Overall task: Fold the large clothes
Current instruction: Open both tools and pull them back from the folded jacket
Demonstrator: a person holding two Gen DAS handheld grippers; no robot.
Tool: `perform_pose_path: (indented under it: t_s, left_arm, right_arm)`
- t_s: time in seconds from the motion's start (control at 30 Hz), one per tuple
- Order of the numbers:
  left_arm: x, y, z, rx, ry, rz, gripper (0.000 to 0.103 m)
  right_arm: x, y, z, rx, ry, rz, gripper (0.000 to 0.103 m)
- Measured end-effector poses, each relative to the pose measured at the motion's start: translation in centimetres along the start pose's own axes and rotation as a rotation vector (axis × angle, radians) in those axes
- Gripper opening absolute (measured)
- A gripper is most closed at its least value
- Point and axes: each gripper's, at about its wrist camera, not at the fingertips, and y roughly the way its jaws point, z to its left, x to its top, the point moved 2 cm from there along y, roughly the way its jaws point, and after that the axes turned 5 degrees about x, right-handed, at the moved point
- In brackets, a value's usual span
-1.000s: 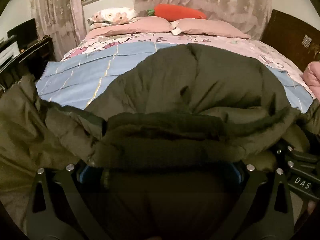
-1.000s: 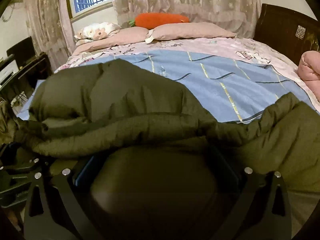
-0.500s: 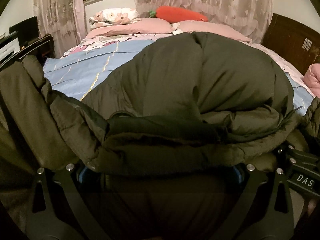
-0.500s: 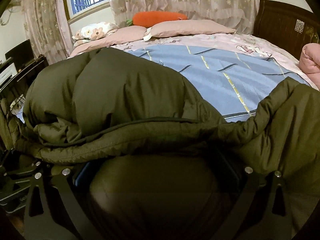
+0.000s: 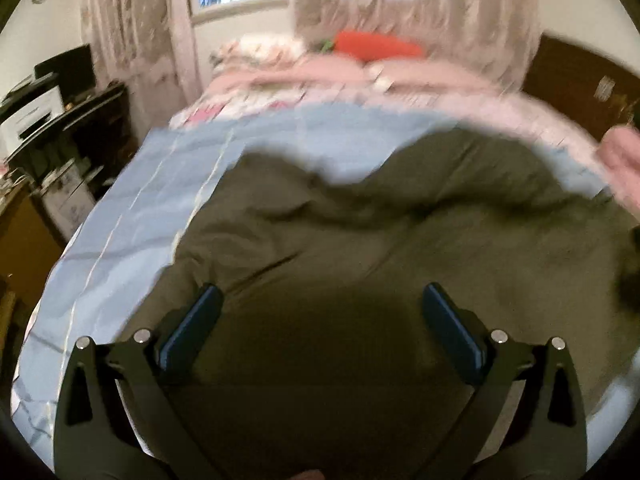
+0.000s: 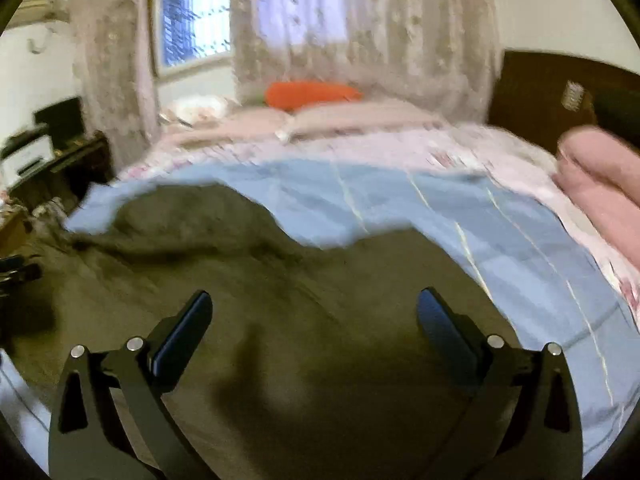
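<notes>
A: Though both views are blurred, what takes up most of the frame?

B: Wide bed point(image 5: 400, 92), running toward 12 o'clock. Light-blue quilted blanket with pale stripes point(image 5: 132, 232) spread over it. Pink pillows point(image 6: 352, 118) at the far end, an orange carrot-shaped plush cushion point(image 6: 310, 94) on them.

A: And the garment?

B: Large olive-green padded coat point(image 5: 360, 248) lies flat on the blue blanket, filling the lower centre of both views. Creases run across it; far edge uneven. From the right wrist it spreads from 9 o'clock to about 3 point(image 6: 248, 320).

A: Grippers?

B: Left gripper point(image 5: 320, 300): fingers spread wide apart, nothing between them, poised above the coat. Right gripper point(image 6: 314, 300): same, splayed and empty, over the coat. Contact with the fabric cannot be told.

A: Anything smaller?

B: Rolled pink bedding point(image 6: 600, 184) at 3 o'clock; dark furniture point(image 5: 68, 128) at 9.
</notes>
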Motion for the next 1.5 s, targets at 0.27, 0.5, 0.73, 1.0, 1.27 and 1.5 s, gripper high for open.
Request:
perform_pose_path:
  t_s: [0.27,0.5,0.73,1.0,1.27,1.5]
  left_arm:
    - [-3.6,4.8,1.5,-0.066,-0.11,0.015,0.101]
    - [-4.2,6.1,1.5,-0.11,-0.14,0.006,0.101]
    - [-3.9,4.5,1.1,-0.02,-0.111,-0.007,0.101]
    - [-13.4,-11.7,3.1,-0.116,-0.276,0.074,0.101]
    - [-28.7,-29.5,0.5,-0.111,-0.261,0.176,0.101]
    - [-31.6,-37.9,-3.4,-0.09,-0.043,0.093,0.101]
  right_arm:
    - [-4.2,4.6,-3.1,0.026,0.062,0.041,0.102]
    - [-4.7,5.8,-3.4,0.053,0.106,0.066,0.102]
    - [-4.3,3.1,-2.3,-0.051,0.101,0.049,0.102]
    - [-11.6,-14.6,1.8,0.082,0.201,0.088,0.102]
    - [-24.9,-30.3,9.4,0.038,0.21,0.255,0.102]
    - [-28.1,-35.0,12.9,-0.018,0.068,0.334,0.102]
